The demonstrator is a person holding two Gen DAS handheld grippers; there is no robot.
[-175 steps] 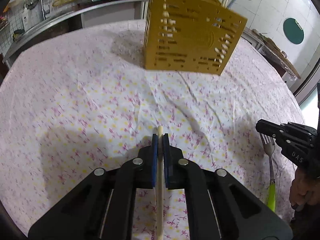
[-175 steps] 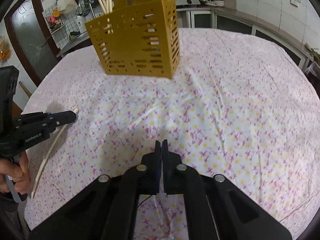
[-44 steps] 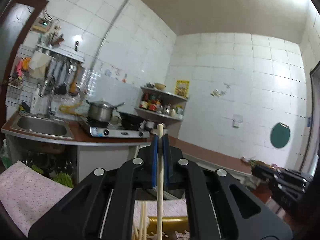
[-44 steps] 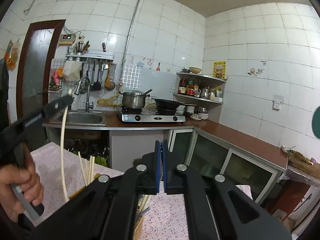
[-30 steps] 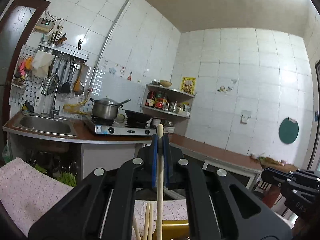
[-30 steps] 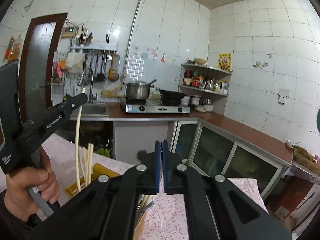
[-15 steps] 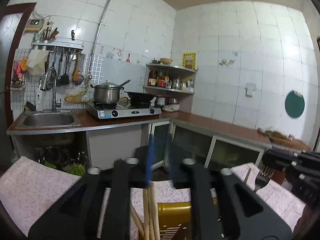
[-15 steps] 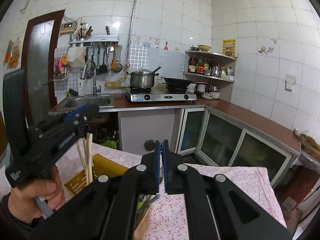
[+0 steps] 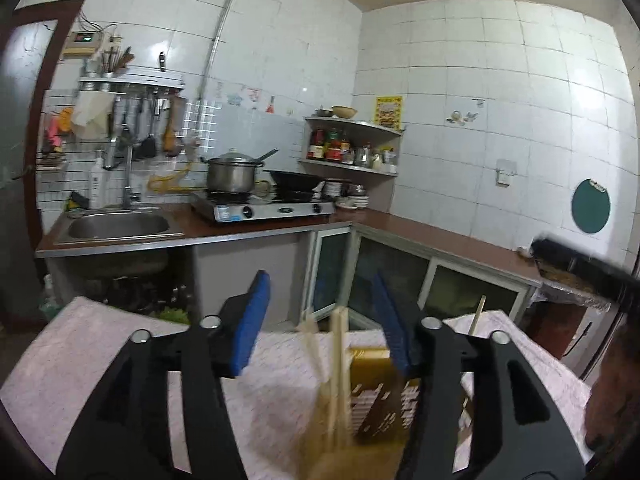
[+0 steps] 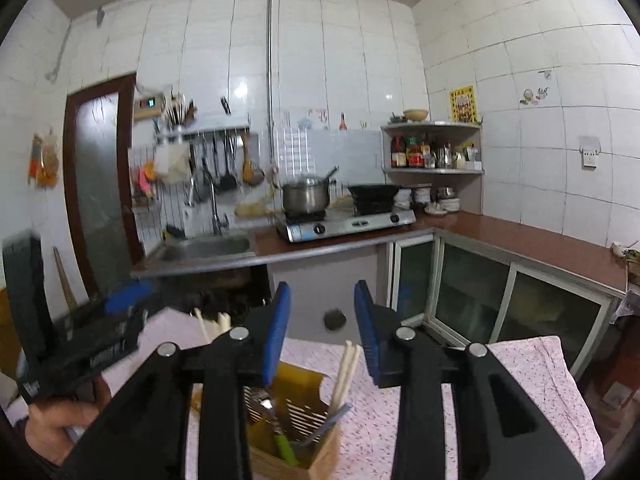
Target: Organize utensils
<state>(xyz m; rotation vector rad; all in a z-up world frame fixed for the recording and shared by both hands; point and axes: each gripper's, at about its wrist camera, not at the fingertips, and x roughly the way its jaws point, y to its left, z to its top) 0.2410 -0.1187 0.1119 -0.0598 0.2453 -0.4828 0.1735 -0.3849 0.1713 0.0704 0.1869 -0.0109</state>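
The yellow slotted utensil holder (image 9: 372, 396) stands on the flowered tablecloth just below both grippers. My left gripper (image 9: 320, 320) is open and empty above it; pale chopsticks (image 9: 338, 364) stand in the holder between its jaws. My right gripper (image 10: 322, 330) is open and empty above the holder (image 10: 296, 436). A fork with a green handle (image 10: 280, 436) lies inside the holder, with chopsticks (image 10: 346, 368) beside it. The left gripper also shows in the right wrist view (image 10: 96, 344), at the left.
The table with the pink flowered cloth (image 9: 80, 352) spreads below. Behind it runs a kitchen counter with a sink (image 9: 116, 226), a gas stove with a pot (image 9: 232, 176) and glass cabinet doors (image 10: 472, 292). A dark door (image 10: 96, 184) is at the left.
My left gripper has opened and let go of the chopstick, which now stands in the holder. My right gripper has opened and the fork now lies in the holder.
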